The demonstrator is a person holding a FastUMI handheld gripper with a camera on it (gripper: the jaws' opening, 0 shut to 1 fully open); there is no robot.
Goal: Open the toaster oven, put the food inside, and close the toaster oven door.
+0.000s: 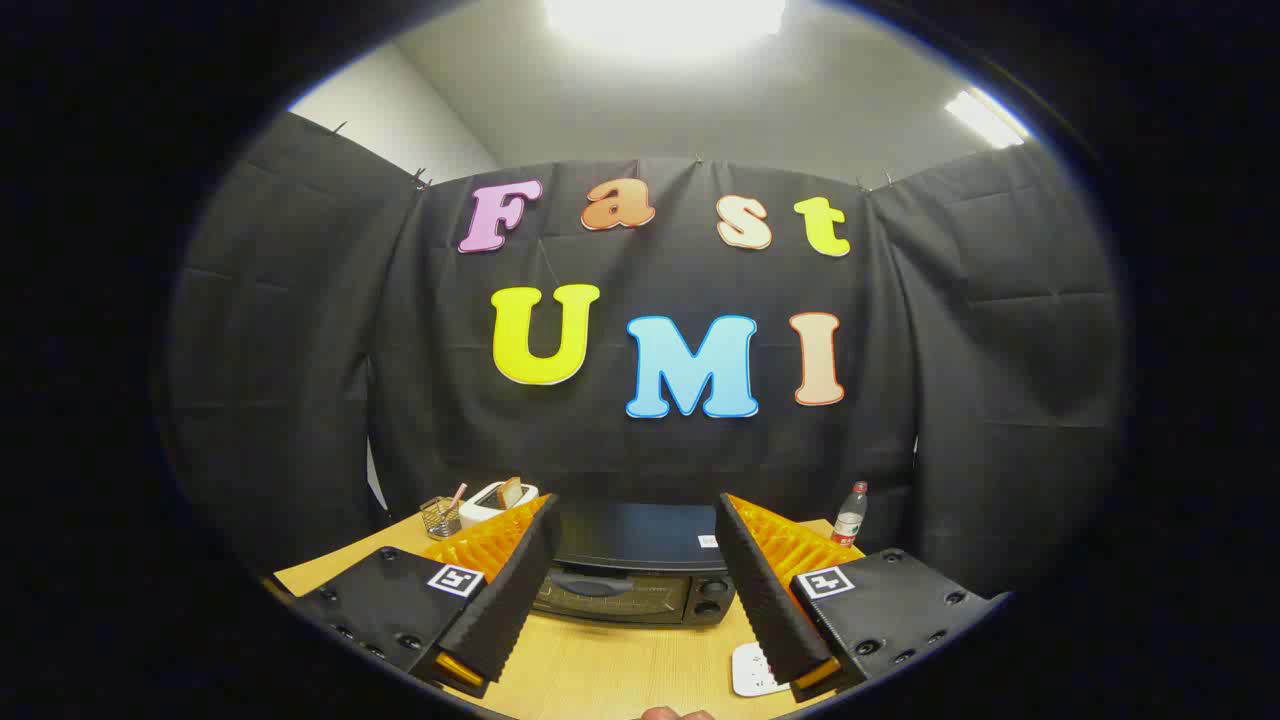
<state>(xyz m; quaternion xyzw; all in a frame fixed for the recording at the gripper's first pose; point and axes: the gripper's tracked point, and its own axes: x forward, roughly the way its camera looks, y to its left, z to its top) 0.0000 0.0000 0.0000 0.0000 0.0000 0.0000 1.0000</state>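
1 toaster oven (635, 585) – door closed – between wide-apart jaws.

The closed, boxy black toaster oven (632, 580) has a dark glass door crossed by fine pale lines. It stands on a light tan wood-grain surface (600, 670). Far left, a white toaster (497, 500) holds a brown slice beside a dark wire-mesh cup (440, 517). Far right stands a clear red-capped, red-labelled plastic bottle (850, 514). A white flat item (752, 668) lies near.

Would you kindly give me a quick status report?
Claw open, holding nothing. Toaster oven just ahead between fingers, door shut. White plate on table by one finger. Path clear.
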